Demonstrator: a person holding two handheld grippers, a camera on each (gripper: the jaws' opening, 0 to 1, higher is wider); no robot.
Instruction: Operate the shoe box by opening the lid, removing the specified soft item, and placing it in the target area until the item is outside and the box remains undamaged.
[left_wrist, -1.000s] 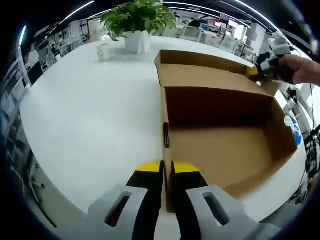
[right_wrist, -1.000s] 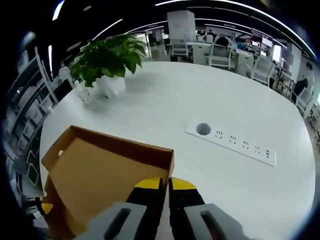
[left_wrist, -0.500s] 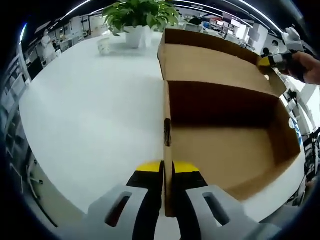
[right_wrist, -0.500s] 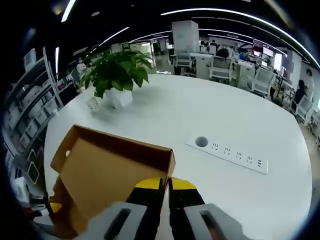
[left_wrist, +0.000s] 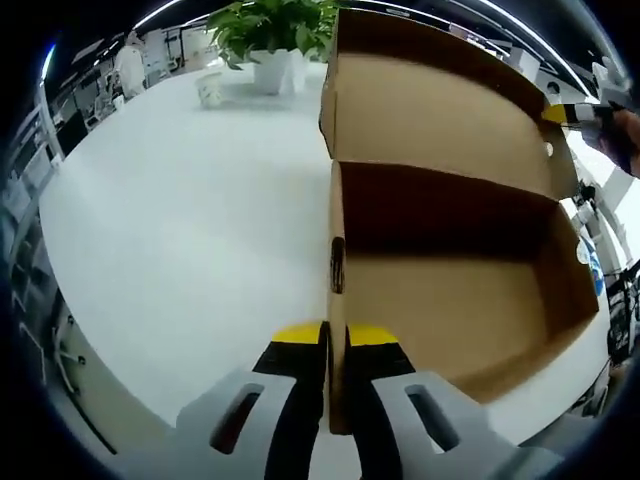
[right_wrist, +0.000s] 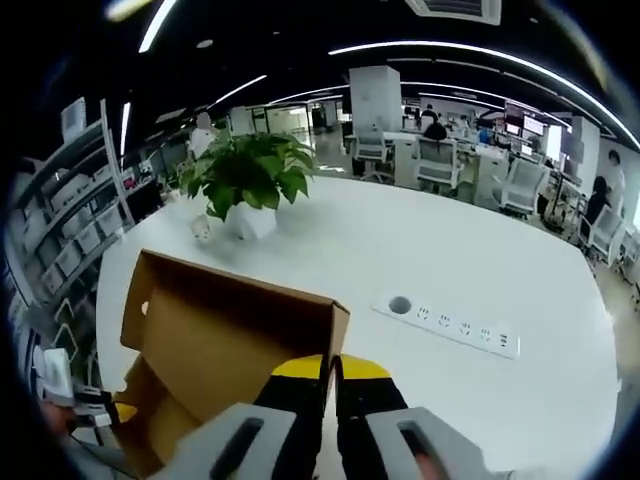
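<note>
Left hand-held gripper: jaws pinch the shoe box side wall.
Right hand-held gripper: clamps the raised lid edge.
Box interior: shadowed.

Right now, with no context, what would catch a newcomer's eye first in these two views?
The open brown cardboard shoe box on the round white table, its inside bare. The left tongs pinch its near side wall, while the right tongs grip the raised lid at its corner. Behind, a leafy green plant in a white pot.
</note>
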